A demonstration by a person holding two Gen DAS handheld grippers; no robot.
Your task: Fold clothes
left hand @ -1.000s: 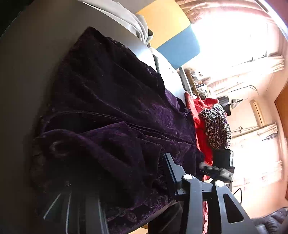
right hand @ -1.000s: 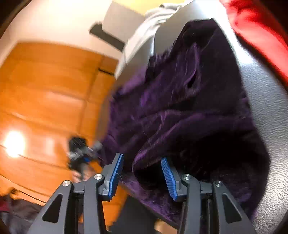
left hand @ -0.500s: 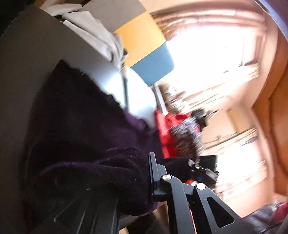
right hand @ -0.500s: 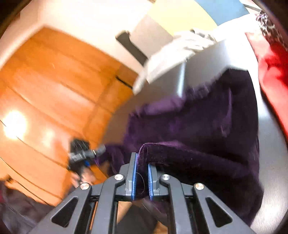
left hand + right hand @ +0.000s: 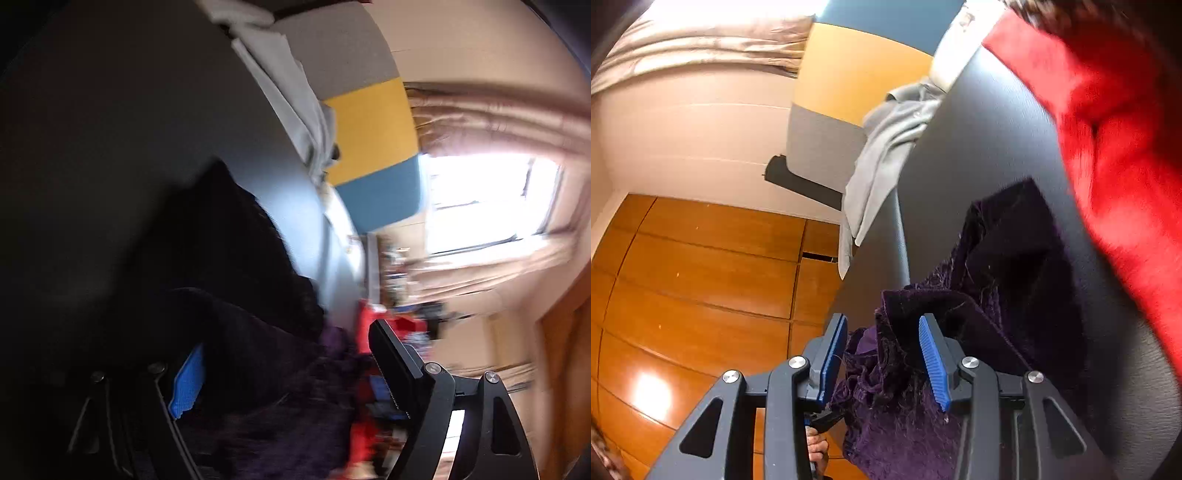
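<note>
Right tool [image 5: 882, 354] open, blue-padded jaws spread apart, a bunched fold of the purple velvet garment [image 5: 1008, 266] sitting between them, touching the right pad; not pinched. Left tool [image 5: 284, 380] also wide open, dark garment [image 5: 236, 280] heaped in the gap between the blue-padded finger and the black finger, nothing clamped. Left view is motion-blurred, fabric detail hard to read.

Garment lies crumpled on the dark grey leather-look surface [image 5: 990, 147], its near edge bunched at both tools and spilling over the surface edge in the right view. Red garment [image 5: 1115, 147] on the same surface just beside the purple one, to the right in the right view. Grey cloth [image 5: 886, 147] draped over the far edge of the surface, apart from the purple garment. Yellow and blue panel [image 5: 373, 147] behind it, bright window [image 5: 484, 199] with curtain, wooden cabinet doors [image 5: 701, 266].
</note>
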